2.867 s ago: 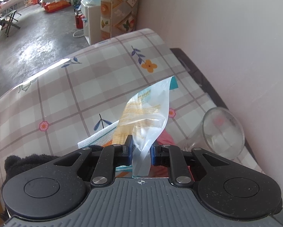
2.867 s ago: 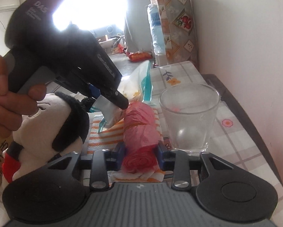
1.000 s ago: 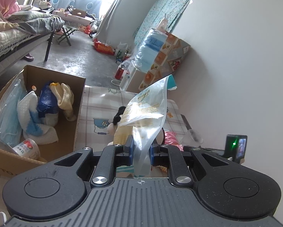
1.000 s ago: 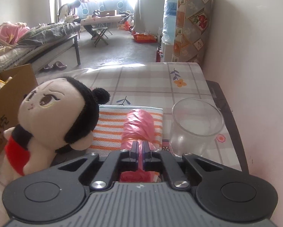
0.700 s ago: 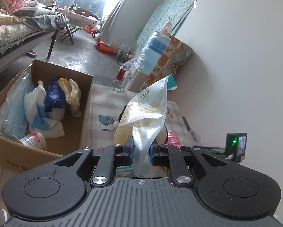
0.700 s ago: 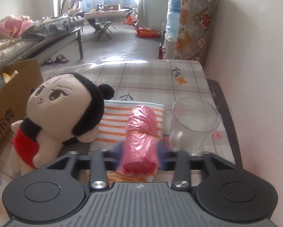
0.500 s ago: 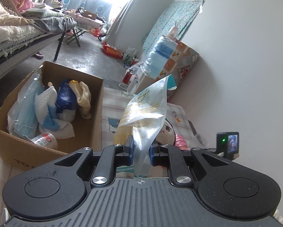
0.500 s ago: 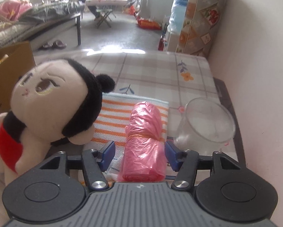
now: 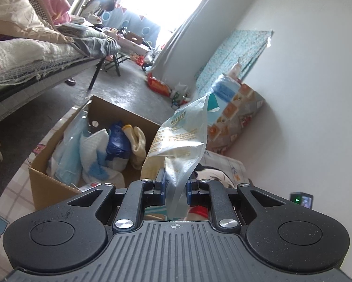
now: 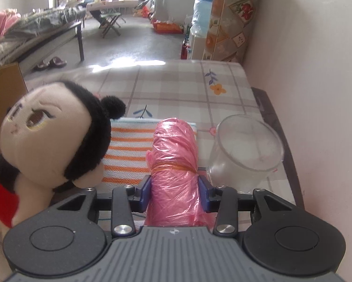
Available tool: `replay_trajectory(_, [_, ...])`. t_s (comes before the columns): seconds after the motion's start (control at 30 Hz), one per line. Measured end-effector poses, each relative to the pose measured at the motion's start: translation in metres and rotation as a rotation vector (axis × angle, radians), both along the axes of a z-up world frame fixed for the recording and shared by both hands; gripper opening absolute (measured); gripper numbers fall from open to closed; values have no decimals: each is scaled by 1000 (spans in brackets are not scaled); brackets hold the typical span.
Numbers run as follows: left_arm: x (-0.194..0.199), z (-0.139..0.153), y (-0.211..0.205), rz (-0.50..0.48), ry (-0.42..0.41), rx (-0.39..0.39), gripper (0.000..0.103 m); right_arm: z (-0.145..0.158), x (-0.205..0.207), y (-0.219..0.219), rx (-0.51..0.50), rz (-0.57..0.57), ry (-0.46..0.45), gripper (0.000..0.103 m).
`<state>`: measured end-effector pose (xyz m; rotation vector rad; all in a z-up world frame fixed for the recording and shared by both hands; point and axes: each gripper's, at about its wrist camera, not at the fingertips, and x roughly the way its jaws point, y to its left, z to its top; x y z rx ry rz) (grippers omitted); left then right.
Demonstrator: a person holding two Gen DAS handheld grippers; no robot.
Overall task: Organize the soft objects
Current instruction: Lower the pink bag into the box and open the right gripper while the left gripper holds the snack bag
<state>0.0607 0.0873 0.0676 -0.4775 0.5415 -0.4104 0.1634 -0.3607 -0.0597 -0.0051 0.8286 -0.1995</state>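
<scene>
My left gripper is shut on the lower edge of a clear and yellow plastic pouch, which stands up from the jaws. Beyond it is an open cardboard box with several soft items inside. In the right wrist view my right gripper has its jaws closing around a pink roll of plastic bags, with the blue pads against its sides. The roll lies on a folded orange-striped cloth. A plush doll with black hair and a red top leans just left of the roll.
A clear glass stands right of the roll, close to the wall. The checked tablecloth runs back to the far edge. In the left wrist view the box sits left of the plush doll; a bed frame and open floor lie behind.
The left gripper has carried the pouch toward the cardboard box, which now looks nearer and more central. The right jaws went from shut to wide apart, then narrowed onto the pink roll.
</scene>
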Motion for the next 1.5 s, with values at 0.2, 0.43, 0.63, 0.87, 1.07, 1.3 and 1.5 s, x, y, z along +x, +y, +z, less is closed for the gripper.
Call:
replay_trajectory(0.2, [1,-3,16,20,9,-31,14,41,-35,-1,80,-11,-97,44])
replay_trajectory(0.43, [18,-8,27,31,34,-51,14,113,-70,36,196,129,-232,44])
replay_trajectory(0.63, [45,-13,27,32,53,-45,14,158,-55,113,346,370,-281,44])
replay_trajectory(0.87, [64,-25,35,51,76,-74,14,158,28,221,395,534,-160,44])
replay_trajectory(1.07, [66,-32,49,56,80,-104,14,120,113,279,266,460,-15,44])
replay_trajectory(1.3, [69,-40,69,78,88,-137,14,86,164,308,116,362,92,44])
replay_trajectory(1.5, [71,-45,74,80,98,-151,14,64,179,333,-2,337,164,46])
